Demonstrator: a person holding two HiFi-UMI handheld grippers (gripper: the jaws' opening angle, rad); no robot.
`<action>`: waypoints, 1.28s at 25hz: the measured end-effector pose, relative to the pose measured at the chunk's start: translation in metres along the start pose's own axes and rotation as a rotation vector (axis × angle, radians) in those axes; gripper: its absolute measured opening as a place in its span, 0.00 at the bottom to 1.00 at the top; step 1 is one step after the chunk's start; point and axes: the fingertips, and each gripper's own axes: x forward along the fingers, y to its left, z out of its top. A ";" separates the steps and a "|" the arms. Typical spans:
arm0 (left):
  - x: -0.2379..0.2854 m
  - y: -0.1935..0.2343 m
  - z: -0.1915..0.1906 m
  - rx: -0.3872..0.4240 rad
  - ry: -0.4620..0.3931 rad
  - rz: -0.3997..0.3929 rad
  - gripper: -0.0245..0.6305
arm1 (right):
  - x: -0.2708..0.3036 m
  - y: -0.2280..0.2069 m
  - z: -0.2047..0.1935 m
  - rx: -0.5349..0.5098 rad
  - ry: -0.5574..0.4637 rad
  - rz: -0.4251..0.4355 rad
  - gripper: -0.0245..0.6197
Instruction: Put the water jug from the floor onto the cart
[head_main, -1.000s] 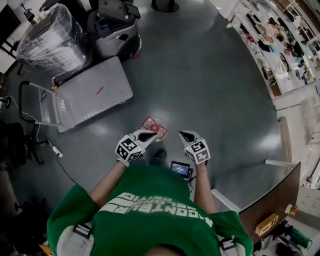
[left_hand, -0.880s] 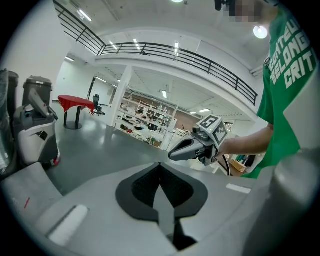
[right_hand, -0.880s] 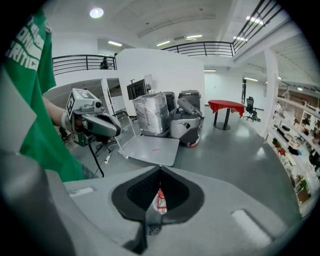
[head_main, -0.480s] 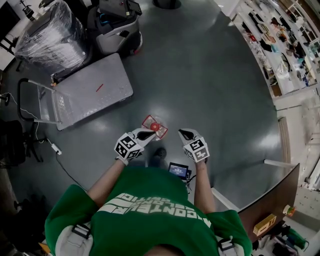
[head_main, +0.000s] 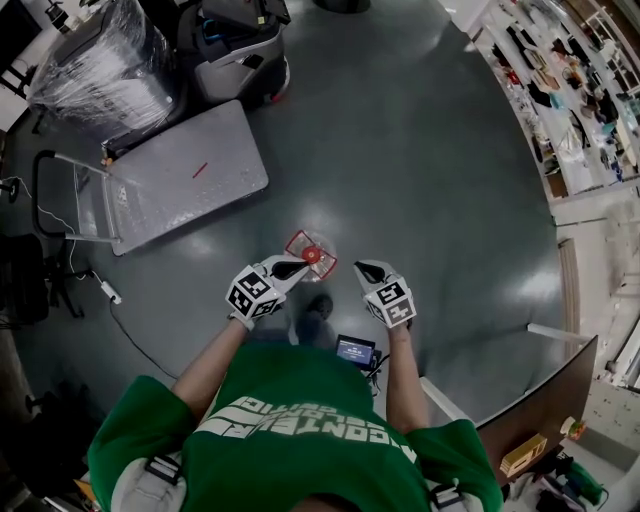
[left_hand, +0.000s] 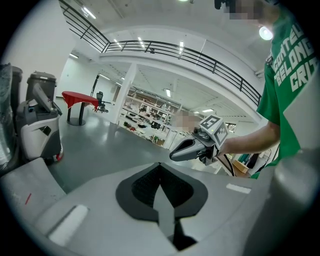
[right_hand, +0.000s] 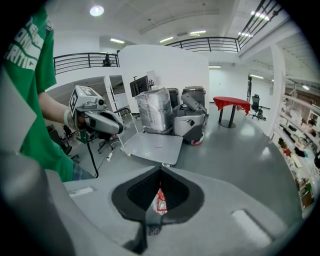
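Observation:
The water jug (head_main: 303, 244), clear with a red cap and red label, stands on the grey floor just ahead of the person's feet. My left gripper (head_main: 298, 268) is shut and hovers at the jug's near left side, with nothing between its jaws (left_hand: 160, 165). My right gripper (head_main: 362, 269) is shut too, a little to the right of the jug and apart from it. In the right gripper view a strip of the jug (right_hand: 160, 200) shows below the tips of the right gripper (right_hand: 160, 170). The flat grey cart (head_main: 185, 175) with a tube handle stands further off to the left.
A plastic-wrapped load (head_main: 100, 70) and a grey machine (head_main: 235, 55) stand behind the cart. Shelves (head_main: 590, 110) line the right side. A cable with a plug (head_main: 110, 295) lies at the left, a wooden desk edge (head_main: 545, 395) at the lower right.
Both grippers have sunk slightly toward the jug while staying shut. The jug and cart have not moved.

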 end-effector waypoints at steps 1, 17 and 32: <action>0.000 0.002 -0.002 -0.003 0.001 0.001 0.06 | 0.003 0.001 -0.001 0.001 0.003 0.005 0.03; 0.014 0.026 -0.042 -0.062 0.032 0.003 0.06 | 0.052 -0.001 -0.029 0.072 0.044 0.040 0.03; 0.035 0.050 -0.085 -0.106 0.069 -0.018 0.06 | 0.089 0.000 -0.079 0.197 0.088 0.035 0.03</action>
